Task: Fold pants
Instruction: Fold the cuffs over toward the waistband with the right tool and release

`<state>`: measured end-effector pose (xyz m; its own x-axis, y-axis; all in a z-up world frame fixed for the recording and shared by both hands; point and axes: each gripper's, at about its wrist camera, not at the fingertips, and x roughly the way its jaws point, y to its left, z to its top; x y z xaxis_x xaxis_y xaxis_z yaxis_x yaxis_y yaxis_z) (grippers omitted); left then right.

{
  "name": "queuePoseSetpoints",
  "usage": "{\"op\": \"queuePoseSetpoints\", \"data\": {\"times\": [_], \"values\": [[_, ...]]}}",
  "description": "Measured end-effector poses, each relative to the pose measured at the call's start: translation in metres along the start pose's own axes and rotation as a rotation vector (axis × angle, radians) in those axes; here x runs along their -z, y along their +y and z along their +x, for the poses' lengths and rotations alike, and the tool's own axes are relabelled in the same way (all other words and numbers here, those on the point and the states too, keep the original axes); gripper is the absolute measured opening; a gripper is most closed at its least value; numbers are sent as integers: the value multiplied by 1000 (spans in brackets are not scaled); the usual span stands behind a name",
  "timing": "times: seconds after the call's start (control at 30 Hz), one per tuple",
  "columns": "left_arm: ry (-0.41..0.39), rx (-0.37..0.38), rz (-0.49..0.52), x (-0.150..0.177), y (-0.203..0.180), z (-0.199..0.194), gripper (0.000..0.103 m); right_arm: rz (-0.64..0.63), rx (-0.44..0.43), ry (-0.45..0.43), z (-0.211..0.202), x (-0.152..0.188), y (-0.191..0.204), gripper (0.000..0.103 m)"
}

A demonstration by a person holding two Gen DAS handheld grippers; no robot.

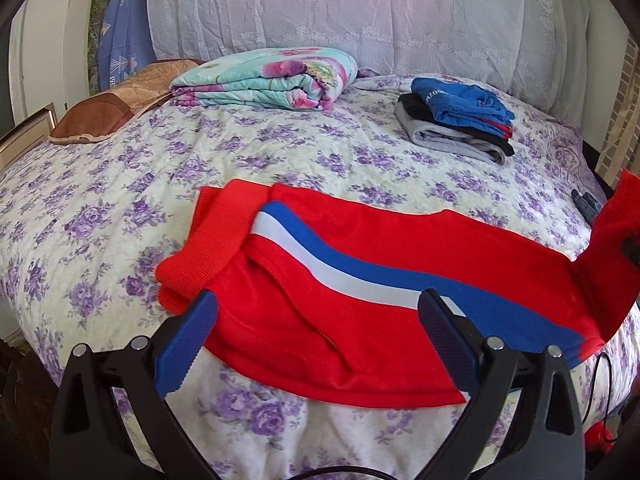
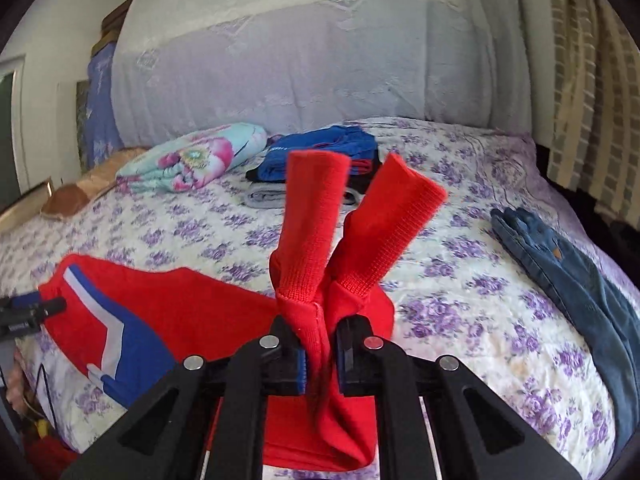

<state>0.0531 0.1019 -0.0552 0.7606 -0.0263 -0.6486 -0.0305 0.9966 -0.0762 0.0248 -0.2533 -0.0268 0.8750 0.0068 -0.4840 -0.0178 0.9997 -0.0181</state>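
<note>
Red pants (image 1: pixel 340 320) with a blue and white side stripe lie across the near part of the bed, their ribbed waistband (image 1: pixel 216 232) to the left. My left gripper (image 1: pixel 320 300) hovers open just above the waist end, its blue fingers (image 1: pixel 188 344) wide apart and nothing pinched. The leg end is lifted off the bed at the right (image 1: pixel 612 240). In the right wrist view my right gripper (image 2: pixel 318 344) is shut on that leg end, and two ribbed cuffs (image 2: pixel 312 216) stick up beyond the pads. The left gripper (image 2: pixel 28 312) shows at that view's left edge.
The bed has a purple-flowered cover (image 1: pixel 120 200). A folded floral quilt (image 1: pixel 264 80) and a brown pillow (image 1: pixel 104 112) lie at the back left. A pile of folded blue, black and grey clothes (image 1: pixel 456 120) sits at the back right. Blue jeans (image 2: pixel 568 280) lie along the right side.
</note>
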Motion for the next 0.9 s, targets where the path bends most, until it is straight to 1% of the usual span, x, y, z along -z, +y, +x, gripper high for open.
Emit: {"op": "queuePoseSetpoints", "data": {"times": [0.17,0.33,0.5,0.67,0.77,0.83,0.9], "values": [[-11,-13,-63,-5,26,-3,98,-212,25,59,25,11,58,10],[-19,-20,-118,-7,46,-5,98,-335,54,92,40,24,90,10],[-13,-15,-130,-6,52,-2,98,-367,54,94,42,31,100,10],[-8,-9,-128,-5,52,-1,98,-333,41,84,37,31,97,9],[-7,-8,-130,-5,52,-1,98,-335,42,73,33,29,95,9],[-7,-8,-131,-5,52,-1,98,-361,51,69,31,30,100,9],[-10,-8,-132,-5,53,-1,98,-449,73,88,35,37,111,11]]}}
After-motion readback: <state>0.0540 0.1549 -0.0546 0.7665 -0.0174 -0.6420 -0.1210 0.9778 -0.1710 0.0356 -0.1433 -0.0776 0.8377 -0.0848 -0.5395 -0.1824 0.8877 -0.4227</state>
